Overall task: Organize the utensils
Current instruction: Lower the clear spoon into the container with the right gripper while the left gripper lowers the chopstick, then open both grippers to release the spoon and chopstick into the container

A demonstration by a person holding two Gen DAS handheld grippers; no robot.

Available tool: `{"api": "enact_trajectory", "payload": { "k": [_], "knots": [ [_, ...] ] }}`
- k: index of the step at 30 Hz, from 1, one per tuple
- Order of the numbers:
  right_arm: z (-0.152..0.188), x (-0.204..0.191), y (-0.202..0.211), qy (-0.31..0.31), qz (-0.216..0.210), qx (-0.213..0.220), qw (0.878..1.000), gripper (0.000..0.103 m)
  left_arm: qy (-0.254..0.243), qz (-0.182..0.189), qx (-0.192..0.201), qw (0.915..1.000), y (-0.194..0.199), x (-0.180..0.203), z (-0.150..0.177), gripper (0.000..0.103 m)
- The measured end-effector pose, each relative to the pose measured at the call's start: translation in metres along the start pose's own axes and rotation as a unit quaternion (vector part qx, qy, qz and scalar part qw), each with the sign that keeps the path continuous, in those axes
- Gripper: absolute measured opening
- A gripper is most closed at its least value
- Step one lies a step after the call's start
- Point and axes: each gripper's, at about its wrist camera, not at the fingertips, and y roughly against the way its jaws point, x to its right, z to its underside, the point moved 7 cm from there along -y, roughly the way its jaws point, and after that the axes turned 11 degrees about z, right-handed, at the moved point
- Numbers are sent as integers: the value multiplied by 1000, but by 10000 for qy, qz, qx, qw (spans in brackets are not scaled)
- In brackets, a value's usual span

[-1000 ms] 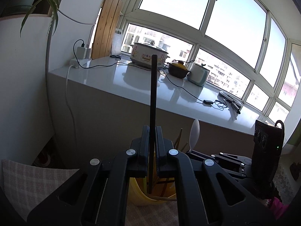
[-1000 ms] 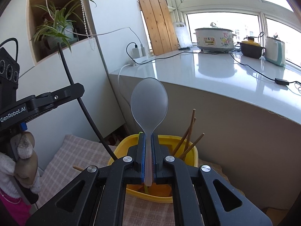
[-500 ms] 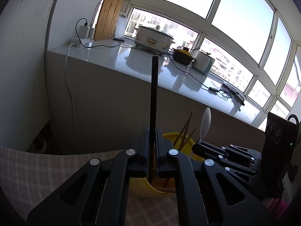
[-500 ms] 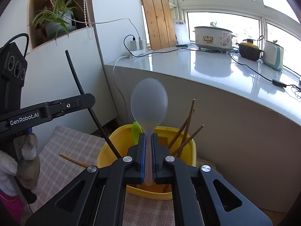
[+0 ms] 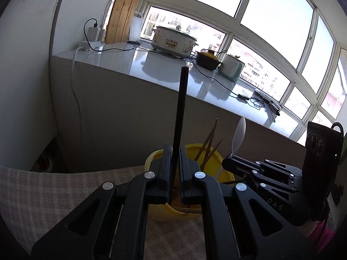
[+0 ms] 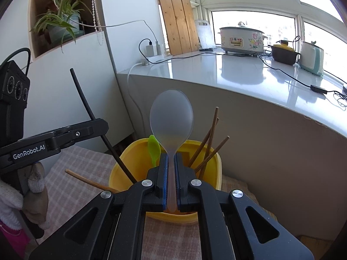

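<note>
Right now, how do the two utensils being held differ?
The black stick in the left gripper is thin, dark and straight; the spoon in the right gripper is pale, translucent and broad-bowled. The stick leans; the spoon stands upright. Both hang over the yellow tub.

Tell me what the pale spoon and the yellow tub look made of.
The pale translucent rice spoon looks like frosted plastic: light passes through its matte bowl. The yellow round tub seems smooth moulded plastic, judging by its even colour and soft sheen; neither is certain.
</note>
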Motion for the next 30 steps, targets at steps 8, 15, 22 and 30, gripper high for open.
{"api": "enact_trajectory", "payload": {
  "k": [8,15,22,30],
  "knots": [
    [0,4,5,-57,21,1,10000,6,-39,-34,94,9999,11,2,-1,18],
    [0,4,17,-103,13,133,9999,33,-35,-13,202,9998,26,5,-2,19],
    [1,4,30,-166,-11,197,9997,33,-15,-72,396,9992,51,3,-2,19],
    [10,-1,46,-135,-33,257,9996,34,-42,-169,606,9980,87,3,11,24]
  ]
}}
